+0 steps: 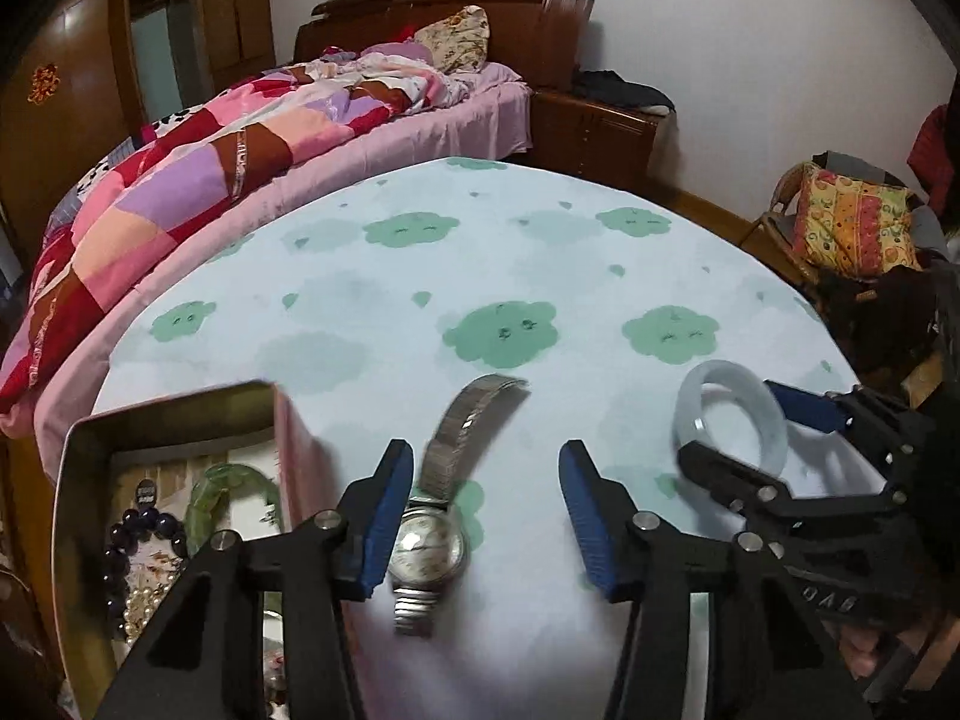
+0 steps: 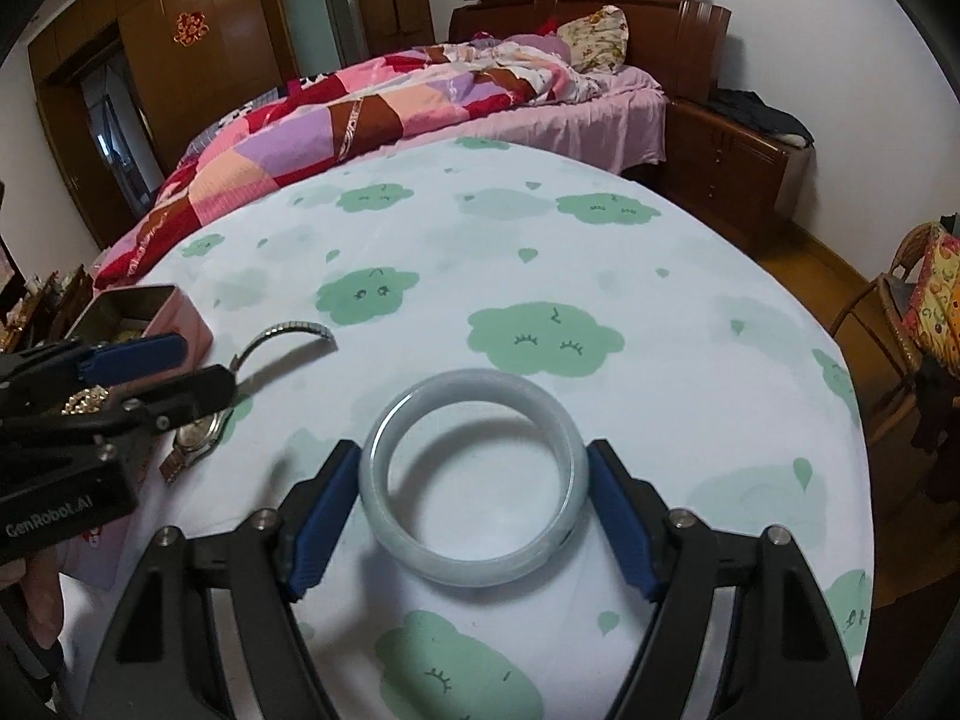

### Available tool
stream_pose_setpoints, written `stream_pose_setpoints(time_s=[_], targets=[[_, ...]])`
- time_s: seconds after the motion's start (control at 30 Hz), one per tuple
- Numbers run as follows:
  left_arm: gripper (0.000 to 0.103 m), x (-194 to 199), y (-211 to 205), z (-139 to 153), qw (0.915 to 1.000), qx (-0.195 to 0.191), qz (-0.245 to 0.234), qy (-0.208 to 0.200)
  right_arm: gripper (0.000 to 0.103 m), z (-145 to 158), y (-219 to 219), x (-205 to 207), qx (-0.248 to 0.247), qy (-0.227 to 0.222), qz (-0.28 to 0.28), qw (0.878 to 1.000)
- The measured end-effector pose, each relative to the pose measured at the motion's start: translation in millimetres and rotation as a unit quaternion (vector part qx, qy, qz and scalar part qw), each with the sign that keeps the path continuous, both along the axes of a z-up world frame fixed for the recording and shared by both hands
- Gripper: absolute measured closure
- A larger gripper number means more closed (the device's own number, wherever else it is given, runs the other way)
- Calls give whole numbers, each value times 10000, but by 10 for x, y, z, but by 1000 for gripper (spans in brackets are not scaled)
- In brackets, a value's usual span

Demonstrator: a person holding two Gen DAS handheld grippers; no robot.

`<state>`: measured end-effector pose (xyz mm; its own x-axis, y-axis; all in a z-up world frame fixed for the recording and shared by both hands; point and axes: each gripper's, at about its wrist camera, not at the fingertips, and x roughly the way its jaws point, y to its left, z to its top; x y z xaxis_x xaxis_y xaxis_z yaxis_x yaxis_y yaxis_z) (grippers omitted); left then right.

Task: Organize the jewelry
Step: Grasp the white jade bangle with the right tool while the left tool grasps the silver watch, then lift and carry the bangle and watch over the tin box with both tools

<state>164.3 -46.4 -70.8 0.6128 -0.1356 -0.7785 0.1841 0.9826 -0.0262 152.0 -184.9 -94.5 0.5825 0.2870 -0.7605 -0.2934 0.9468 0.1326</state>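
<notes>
the right gripper (image 2: 474, 516) is being seen at the bottom of the right wrist view, its blue pads set against both sides of a pale, translucent bangle (image 2: 474, 480), which is being pinched at the lower centre of the frame over a white cloth (image 2: 690, 360) printed with green clouds. "genrobot.ai" is being read on the black body of the left gripper (image 2: 165, 366) at the left edge. in the left wrist view, the left gripper (image 1: 486, 516) is being held spread, nothing pinched; a silver wristwatch (image 1: 429, 546) with a pale round dial and a metal link band is lying on the cloth between the pads, just beside the left one, its outline blurred. partial raised characters are showing on the right gripper (image 1: 744, 426) at the right edge, too unclear to be read. a pink tin (image 1: 180, 420) is standing open at lower left, dark beads (image 1: 129, 540), pearls (image 1: 141, 606) and a green bangle (image 1: 231, 489) being kept inside. a bed (image 1: 240, 150) with a patchwork quilt is filling the upper left, beyond the cloth.
</notes>
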Motion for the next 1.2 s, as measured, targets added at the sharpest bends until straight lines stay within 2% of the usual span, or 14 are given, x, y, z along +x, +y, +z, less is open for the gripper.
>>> stream_pose_setpoints(time_s=[0.17, 0.3, 0.43, 0.6, 0.63, 0.67, 0.7, 0.8, 1.0, 1.2], targets=[[51, 157, -29, -70, 9996, -35, 210, 211, 25, 4, -4, -17, 17, -49, 24, 10000], [51, 257, -97, -169, 9988, 99, 307, 373, 25, 2, -39, -12, 123, -17, 1, 9999], [51, 359, -109, -271, 9962, 242, 637, 550, 25, 5, -44, -19, 94, -45, 17, 9999], [51, 381, -114, -327, 9956, 145, 744, 544, 25, 12, -38, -21, 72, -70, 25, 9999], [56, 383, -114, -323, 9959, 137, 729, 520, 25, 12, -45, -20, 76, -75, 22, 9999], [71, 361, -120, -318, 9965, 136, 672, 476, 25, 18, -32, -24, 80, -79, 22, 9999], [77, 349, -123, -314, 9969, 118, 622, 464, 25, 17, -33, -22, 80, -79, 24, 9999], [87, 294, -103, -305, 9977, -55, 476, 480, 25, 17, -33, -25, 73, -79, 24, 9999], [90, 112, -64, -151, 9981, -456, 330, 235, 25, 14, -33, -24, 73, -79, 23, 9999], [90, -115, -8, 151, 9966, -763, 224, -201, 25, 42, -18, -43, 68, -135, 35, 9999]])
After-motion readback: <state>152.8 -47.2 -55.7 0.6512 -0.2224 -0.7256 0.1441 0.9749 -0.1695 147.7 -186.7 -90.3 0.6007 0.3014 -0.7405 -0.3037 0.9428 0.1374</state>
